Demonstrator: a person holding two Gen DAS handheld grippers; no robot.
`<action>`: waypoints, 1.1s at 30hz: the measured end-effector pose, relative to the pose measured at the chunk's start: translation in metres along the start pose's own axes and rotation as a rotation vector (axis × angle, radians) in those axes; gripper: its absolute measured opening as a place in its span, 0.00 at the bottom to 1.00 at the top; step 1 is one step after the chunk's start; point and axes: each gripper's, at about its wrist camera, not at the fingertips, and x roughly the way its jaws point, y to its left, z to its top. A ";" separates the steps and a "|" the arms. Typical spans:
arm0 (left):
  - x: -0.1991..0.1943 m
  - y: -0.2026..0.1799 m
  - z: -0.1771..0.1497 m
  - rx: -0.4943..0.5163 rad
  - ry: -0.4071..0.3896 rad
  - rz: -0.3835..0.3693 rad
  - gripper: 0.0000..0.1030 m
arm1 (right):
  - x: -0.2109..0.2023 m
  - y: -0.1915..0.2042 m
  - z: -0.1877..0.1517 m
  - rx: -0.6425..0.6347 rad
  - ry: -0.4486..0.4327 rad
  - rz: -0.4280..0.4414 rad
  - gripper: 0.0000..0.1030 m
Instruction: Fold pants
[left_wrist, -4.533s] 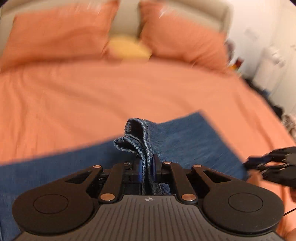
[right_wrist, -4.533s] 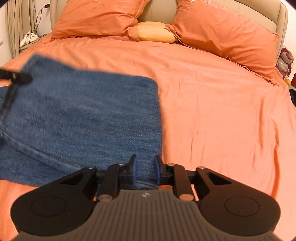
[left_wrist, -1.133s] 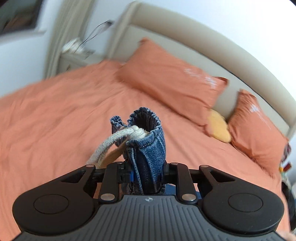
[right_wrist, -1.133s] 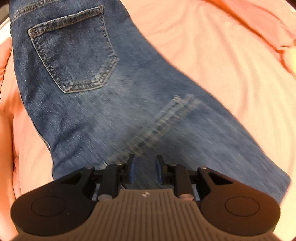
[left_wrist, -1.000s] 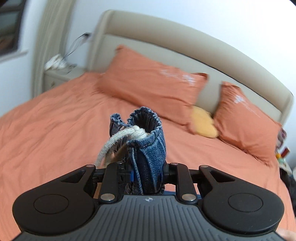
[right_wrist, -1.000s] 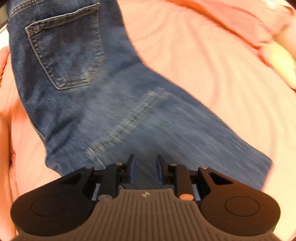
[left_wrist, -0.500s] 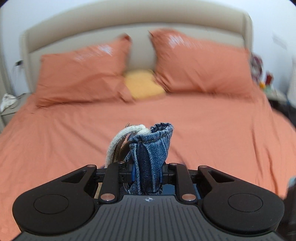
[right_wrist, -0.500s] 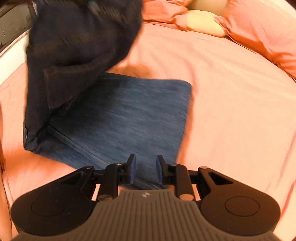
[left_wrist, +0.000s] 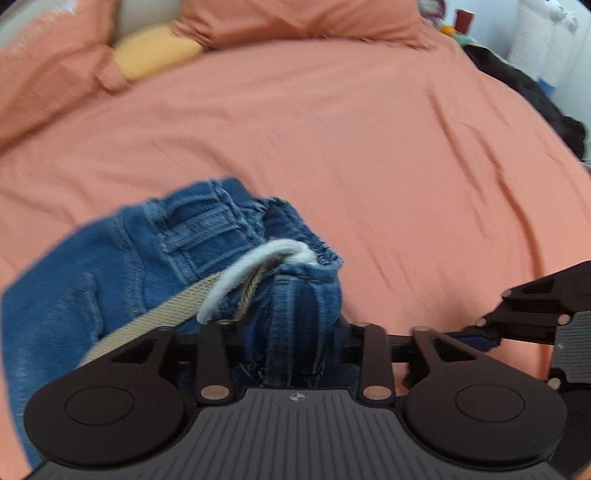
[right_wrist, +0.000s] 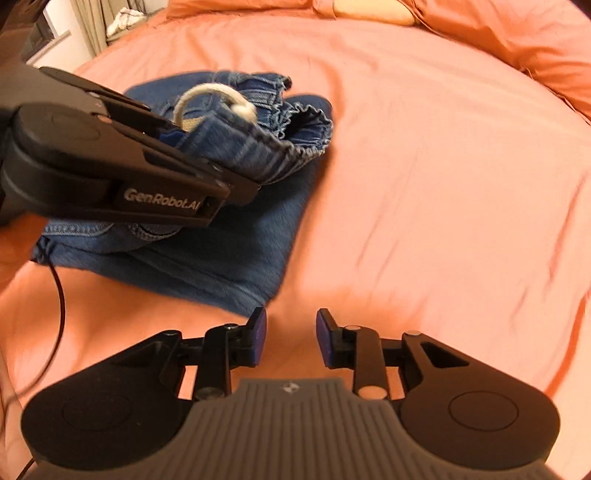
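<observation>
Nearly done: pants (right_wrist: 236, 240) lay folded on the bed (right_wrist: 443, 147).
Left tool (left_wrist: 295, 332): pinching the waistband.
Right tool (right_wrist: 290, 334): spread, empty.
Left: release, flatten.

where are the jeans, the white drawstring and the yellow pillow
jeans (right_wrist: 236, 258): right wrist view, flat folded leg panel on the bed.
white drawstring (left_wrist: 255, 267): left wrist view, top of the cord loop at the waistband.
yellow pillow (left_wrist: 155, 51): left wrist view, middle of its front face.
</observation>
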 end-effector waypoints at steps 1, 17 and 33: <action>0.002 0.005 0.001 -0.014 0.016 -0.041 0.53 | -0.001 0.001 -0.001 0.001 0.005 -0.007 0.26; -0.100 0.109 -0.043 -0.083 -0.116 -0.169 0.69 | -0.065 0.041 0.050 0.070 -0.097 -0.097 0.61; -0.112 0.215 -0.161 -0.061 -0.023 0.025 0.72 | -0.002 0.004 0.088 0.481 -0.066 -0.050 0.71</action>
